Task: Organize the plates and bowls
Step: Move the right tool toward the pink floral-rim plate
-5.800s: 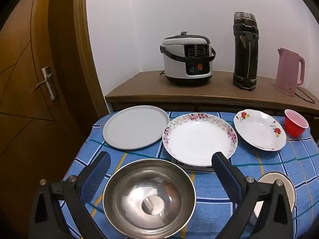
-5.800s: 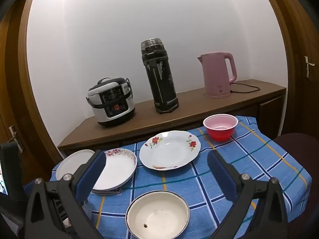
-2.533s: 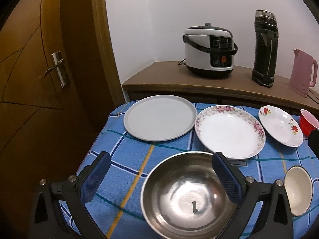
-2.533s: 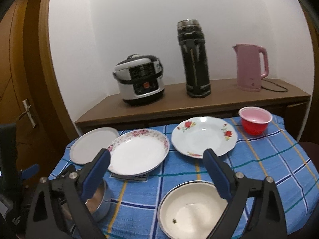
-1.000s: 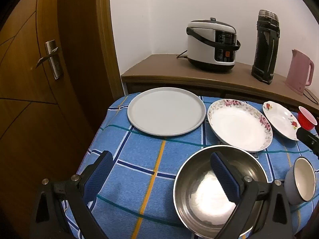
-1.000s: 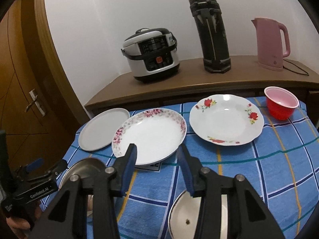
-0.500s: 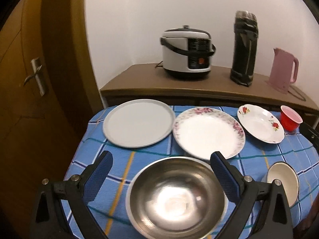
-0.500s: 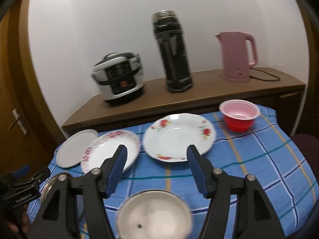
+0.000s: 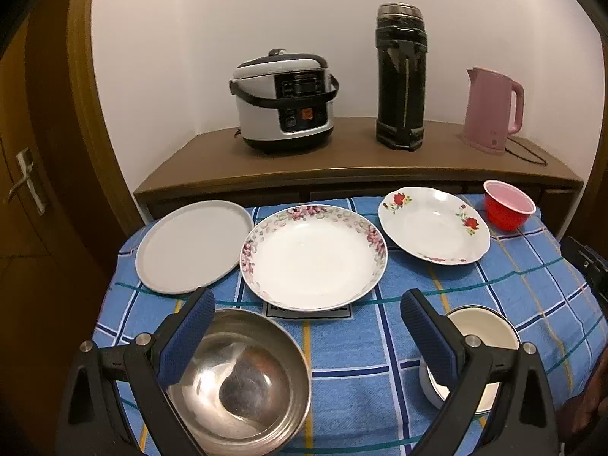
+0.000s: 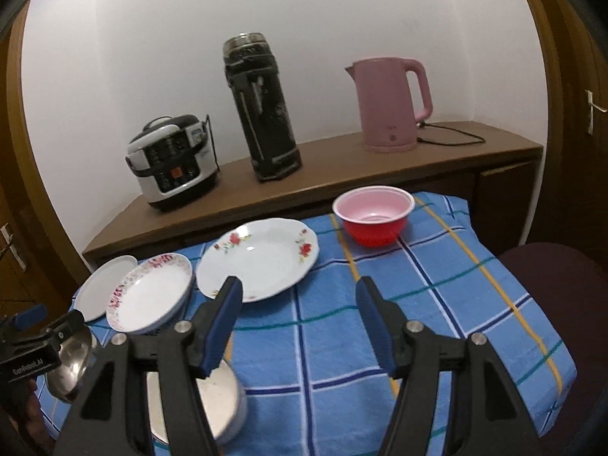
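On the blue checked tablecloth (image 9: 361, 345), from left to right along the back, lie a grey plate (image 9: 193, 245), a floral-rimmed plate (image 9: 313, 256), a rose-patterned plate (image 9: 433, 224) and a red bowl (image 9: 507, 205). At the front stand a steel bowl (image 9: 243, 380) and a white enamel bowl (image 9: 478, 326). My left gripper (image 9: 306, 304) is open above the gap between these two bowls and holds nothing. My right gripper (image 10: 300, 292) is open over bare cloth, with the enamel bowl (image 10: 224, 399) under its left finger. The rose plate (image 10: 262, 256) and red bowl (image 10: 374, 214) lie beyond it.
Behind the table, a wooden sideboard (image 9: 342, 174) carries a rice cooker (image 9: 285, 110), a black thermos (image 9: 402, 76) and a pink kettle (image 9: 492, 110) with its cord. A door with a handle (image 9: 26, 182) is on the left, and a dark seat (image 10: 551, 288) on the right.
The right gripper's jaws have spread wider than a second ago. Both views have swung to the right, so the bowls now sit lower left. No dish has moved.
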Demonstrator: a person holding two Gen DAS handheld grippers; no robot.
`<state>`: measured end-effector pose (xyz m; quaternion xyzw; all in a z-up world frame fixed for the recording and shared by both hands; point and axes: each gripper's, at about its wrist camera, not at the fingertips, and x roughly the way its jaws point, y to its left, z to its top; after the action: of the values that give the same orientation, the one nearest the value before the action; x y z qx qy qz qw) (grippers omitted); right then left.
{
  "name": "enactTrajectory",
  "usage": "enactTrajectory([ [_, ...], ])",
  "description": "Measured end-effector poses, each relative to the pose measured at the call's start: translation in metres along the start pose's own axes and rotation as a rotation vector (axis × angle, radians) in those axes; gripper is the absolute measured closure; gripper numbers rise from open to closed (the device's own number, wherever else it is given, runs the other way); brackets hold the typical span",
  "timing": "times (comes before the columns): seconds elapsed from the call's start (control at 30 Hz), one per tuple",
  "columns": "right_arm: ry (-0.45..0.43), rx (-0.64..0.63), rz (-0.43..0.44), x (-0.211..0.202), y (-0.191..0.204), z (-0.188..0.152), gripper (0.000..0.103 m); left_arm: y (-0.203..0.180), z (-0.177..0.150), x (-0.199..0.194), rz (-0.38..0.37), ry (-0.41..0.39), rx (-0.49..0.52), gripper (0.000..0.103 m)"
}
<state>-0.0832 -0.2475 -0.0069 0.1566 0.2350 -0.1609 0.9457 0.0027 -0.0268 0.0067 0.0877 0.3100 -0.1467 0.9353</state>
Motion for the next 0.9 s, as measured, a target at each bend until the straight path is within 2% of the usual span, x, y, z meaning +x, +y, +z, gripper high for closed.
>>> enactTrajectory([
  [0.23, 0.018, 0.015, 0.009, 0.005, -0.015, 0.002, 0.039, 0.017, 0.006, 0.002, 0.033, 0.012, -0.039, 0.003],
  [0.37, 0.063, -0.014, 0.077, 0.013, -0.002, 0.009, 0.045, 0.038, 0.016, 0.004, 0.083, -0.001, -0.069, 0.003],
  [0.47, 0.103, -0.05, 0.173, 0.024, 0.017, 0.019, 0.048, 0.056, 0.024, 0.007, 0.092, -0.002, -0.107, 0.003],
  [0.5, 0.133, -0.06, 0.218, 0.031, 0.025, 0.024, 0.05, 0.061, 0.025, 0.01, 0.092, 0.006, -0.117, 0.003],
  [0.6, 0.196, -0.094, 0.279, 0.05, 0.042, 0.033, 0.051, 0.071, 0.026, 0.026, 0.093, 0.06, -0.151, 0.003],
  [0.73, 0.265, -0.129, 0.313, 0.073, 0.059, 0.041, 0.051, 0.077, 0.026, 0.047, 0.107, 0.124, -0.161, 0.003],
  [0.9, 0.313, -0.156, 0.339, 0.09, 0.074, 0.044, 0.051, 0.089, 0.031, 0.05, 0.099, 0.114, -0.178, 0.003],
])
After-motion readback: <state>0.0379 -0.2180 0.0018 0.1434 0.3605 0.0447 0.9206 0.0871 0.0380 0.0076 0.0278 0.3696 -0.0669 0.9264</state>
